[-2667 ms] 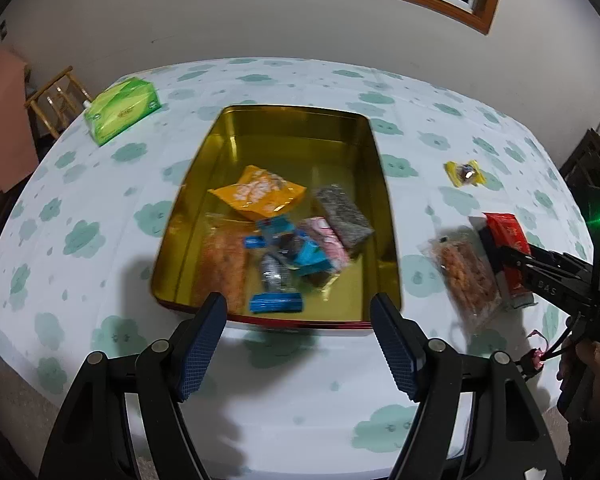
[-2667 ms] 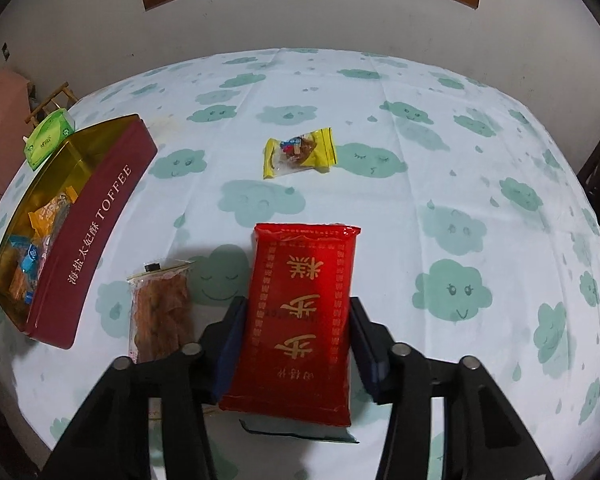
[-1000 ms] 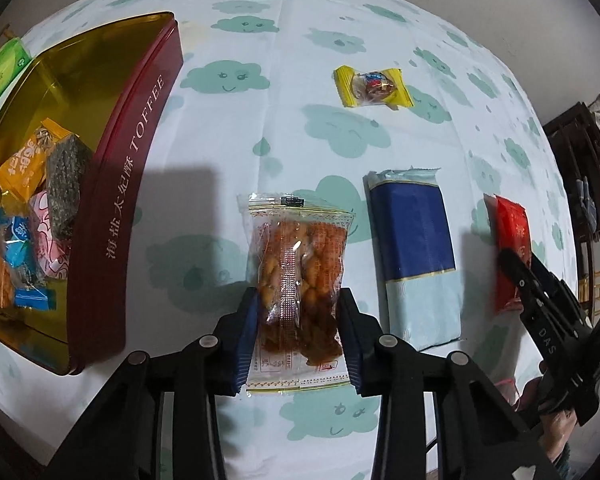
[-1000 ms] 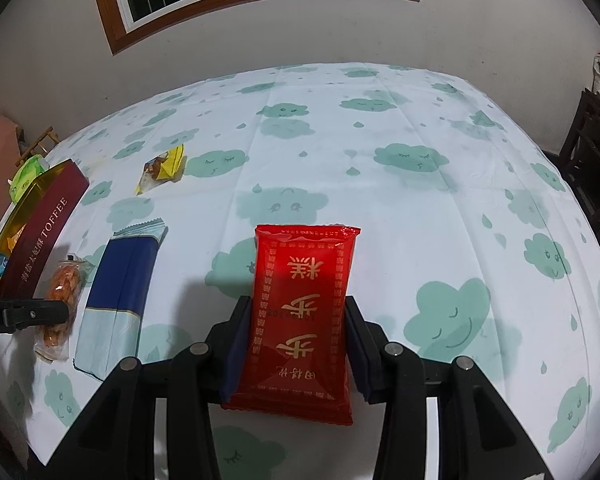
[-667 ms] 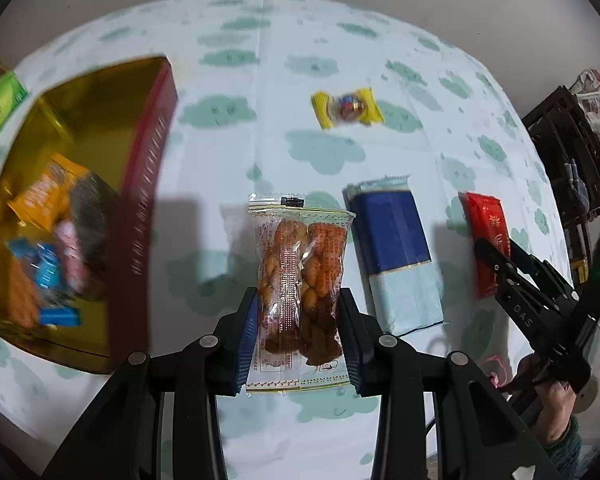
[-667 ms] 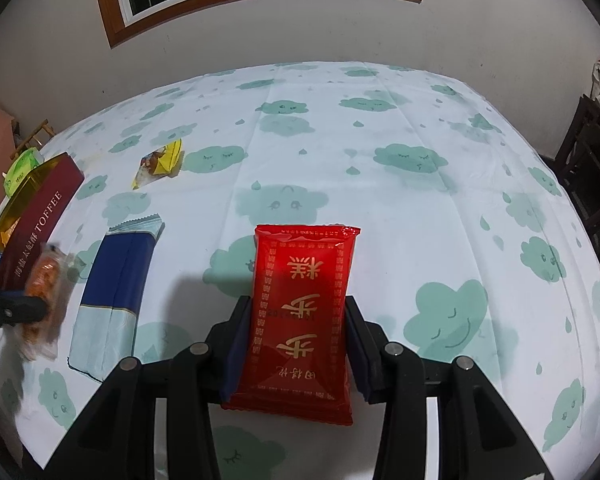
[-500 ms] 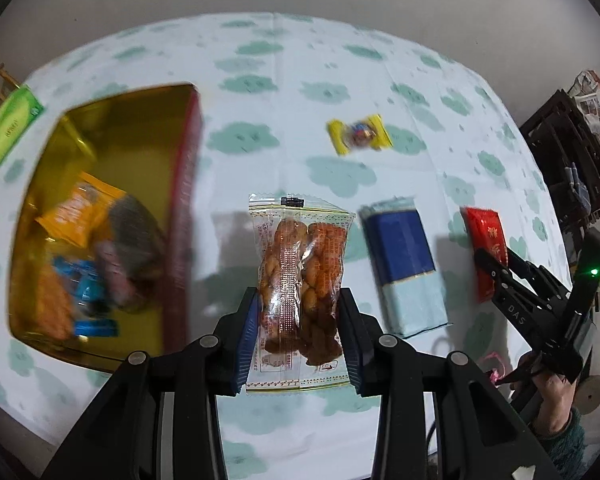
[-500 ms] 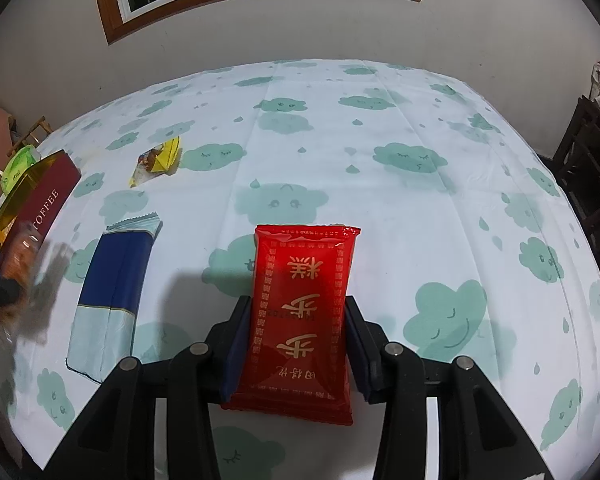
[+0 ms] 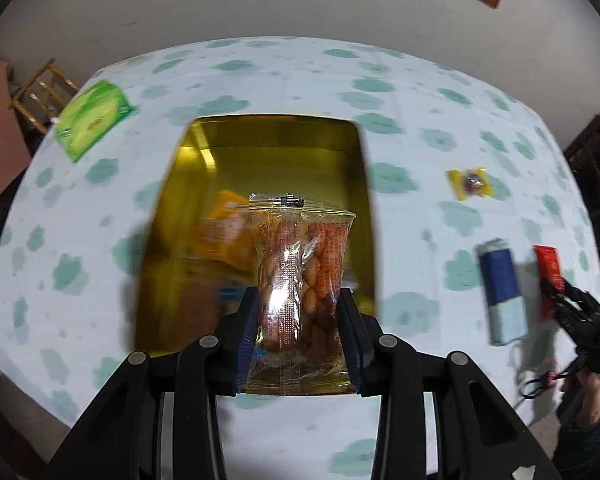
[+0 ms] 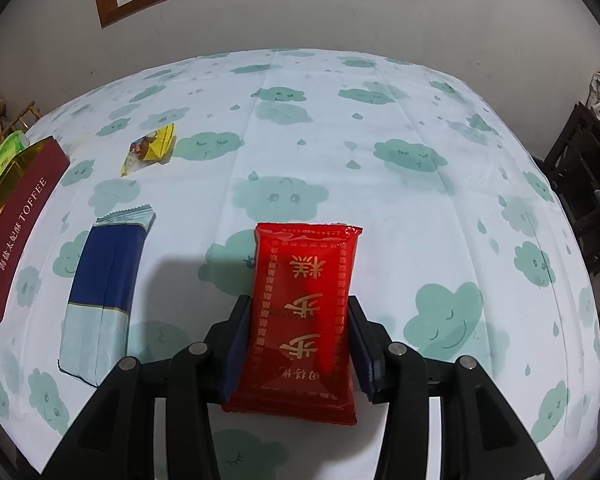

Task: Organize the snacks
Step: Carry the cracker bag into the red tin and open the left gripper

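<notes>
Your left claw (image 9: 299, 330) is clamped on the clear plastic packet of golden fried twists (image 9: 300, 288), both blue pads pressed against its sides, and the packet hangs over the near end of the open gold-lined rectangular tin (image 9: 268, 136), above the orange packet (image 9: 224, 236) already lying inside. Step in hand, as judged: carrying this packet to the tin for drop-off. The next move calls for lowering it a little over a bare patch of the gold floor, then parting the pads so it falls flat inside and not across the near wall. Your right claw (image 10: 298, 342) has the flat red foil packet with gold characters (image 10: 304, 308) between its pads; the jaws have just been opening, a thin gap shows at the packet's right edge, and whether the packet is off the cloud-print desk (image 10: 380, 160) cannot be told from this view. Not yet in the tin: the red packet, the long navy and pale blue wrapped bar (image 10: 104, 292) just left of it, and the small yellow-wrapped candy (image 10: 150, 152) farther back, all on the desk to the right of the tin's maroon side.
</notes>
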